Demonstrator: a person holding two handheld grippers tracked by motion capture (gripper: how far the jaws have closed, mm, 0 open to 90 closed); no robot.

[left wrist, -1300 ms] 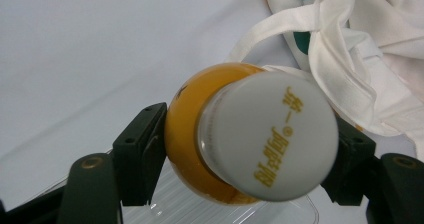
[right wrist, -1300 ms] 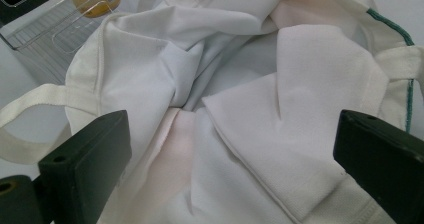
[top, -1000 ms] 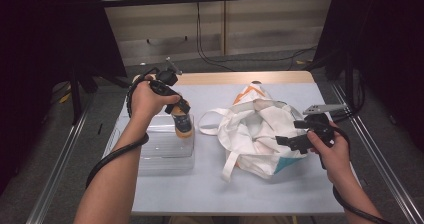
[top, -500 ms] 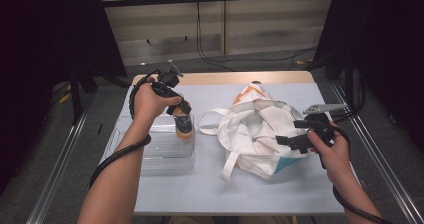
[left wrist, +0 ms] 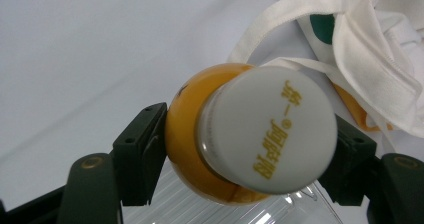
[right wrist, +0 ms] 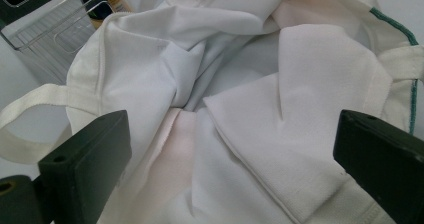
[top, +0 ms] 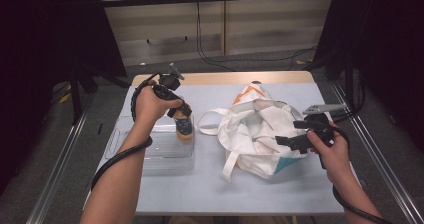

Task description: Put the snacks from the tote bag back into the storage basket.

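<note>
Orange juice bottle (left wrist: 220,134) is clamped in your left gripper (top: 181,115) above the clear bin (top: 165,154); keep it upright and lower it straight in. Your right gripper (top: 292,140), jaws wide, rests over the white tote bag (top: 255,134) at three o'clock.

Orange bottle (left wrist: 200,149) — white cap (left wrist: 267,129); white bag (top: 260,129) — green trim.

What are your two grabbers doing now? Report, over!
Left hand-held gripper shut on bottle, above clear bin. Right hand-held gripper open over bag. Nothing blocking.
</note>
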